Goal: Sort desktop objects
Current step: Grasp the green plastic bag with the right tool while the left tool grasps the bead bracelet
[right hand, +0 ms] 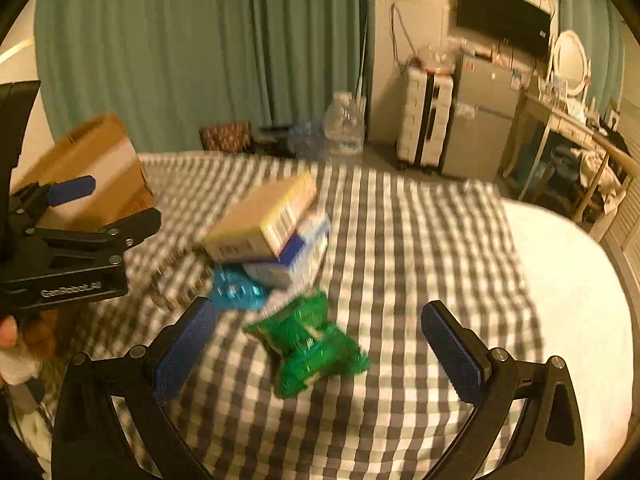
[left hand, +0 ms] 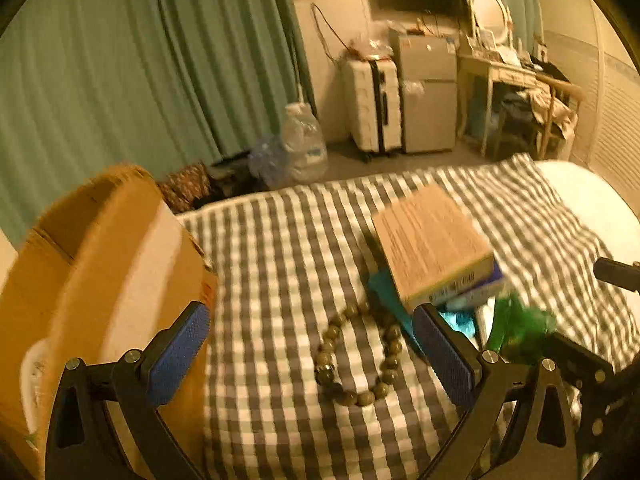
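Both your grippers are spread wide and empty: the left gripper frames the bead bracelet on the checked bed cover, the right gripper the green packet. Closing carelessly risks pinching the soft cover or nudging the stacked boxes just behind.

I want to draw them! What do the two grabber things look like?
Both are black frames with silver bolts. Each left gripper and right gripper finger carries a bumpy blue pad. The left one's body has pale lettering, too blurry to read surely.
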The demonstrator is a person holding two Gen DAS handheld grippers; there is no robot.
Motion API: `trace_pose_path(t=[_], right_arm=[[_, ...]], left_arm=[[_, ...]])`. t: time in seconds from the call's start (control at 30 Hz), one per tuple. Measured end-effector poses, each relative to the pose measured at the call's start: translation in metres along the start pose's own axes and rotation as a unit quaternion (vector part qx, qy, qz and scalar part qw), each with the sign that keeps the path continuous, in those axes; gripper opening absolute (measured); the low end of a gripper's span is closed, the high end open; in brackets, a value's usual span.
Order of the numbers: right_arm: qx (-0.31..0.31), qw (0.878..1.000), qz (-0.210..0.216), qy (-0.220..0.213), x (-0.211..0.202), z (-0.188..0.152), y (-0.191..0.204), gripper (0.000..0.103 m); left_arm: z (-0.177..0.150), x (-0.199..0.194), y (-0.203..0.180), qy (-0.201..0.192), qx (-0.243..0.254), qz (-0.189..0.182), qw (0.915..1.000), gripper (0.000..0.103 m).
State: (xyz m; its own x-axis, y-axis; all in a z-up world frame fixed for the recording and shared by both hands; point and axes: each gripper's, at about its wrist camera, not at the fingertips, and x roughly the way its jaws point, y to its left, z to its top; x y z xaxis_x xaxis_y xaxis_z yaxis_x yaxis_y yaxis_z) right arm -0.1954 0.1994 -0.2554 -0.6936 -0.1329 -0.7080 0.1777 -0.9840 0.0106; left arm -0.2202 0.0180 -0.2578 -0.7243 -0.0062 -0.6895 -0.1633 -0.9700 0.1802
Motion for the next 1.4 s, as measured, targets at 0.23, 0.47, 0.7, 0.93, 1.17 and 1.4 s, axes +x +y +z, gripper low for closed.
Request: trace_pose_path(t=[0.23,0.47,0.7,0.93,1.17,1.4], right_arm=[[0.010,1.000,-0.002,0.023,0.021,-0.011,-0.002,0.103],[-0.018,0.996,0.006,0.089,0.050,-0.020,0.011,0.103],[0.011,0.995,0.010,0.101,0.064,-0.024,-0.001,0.103],[-0.001,0.996,-0.010,0.087,0.068,-0.022,0.005,0.103],[-0.033,0.998,-0.010,0.056,0.051,-0.016,0.017,0.026],[-0.013,0.999,0.003,0.052,0.040,-0.004,0.016,0.025]], left_arm=[[-0.024,0.027,-0.017,0.043,0.043,-0.019,0.9980,0.103],[-0.036,0.051,-0.010,0.074,0.017,-0.040,0.9963,0.103],[-0.037,0.063,0.000,0.082,-0.021,-0.078,0.9934,0.103],[-0.033,0.064,-0.005,0.078,-0.018,-0.069,0.9944,0.100],[-0.017,0.040,-0.025,0.061,0.037,-0.099,0.9925,0.010],[0.001,0.022,-0.021,0.036,0.027,-0.112,0.9927,0.010]])
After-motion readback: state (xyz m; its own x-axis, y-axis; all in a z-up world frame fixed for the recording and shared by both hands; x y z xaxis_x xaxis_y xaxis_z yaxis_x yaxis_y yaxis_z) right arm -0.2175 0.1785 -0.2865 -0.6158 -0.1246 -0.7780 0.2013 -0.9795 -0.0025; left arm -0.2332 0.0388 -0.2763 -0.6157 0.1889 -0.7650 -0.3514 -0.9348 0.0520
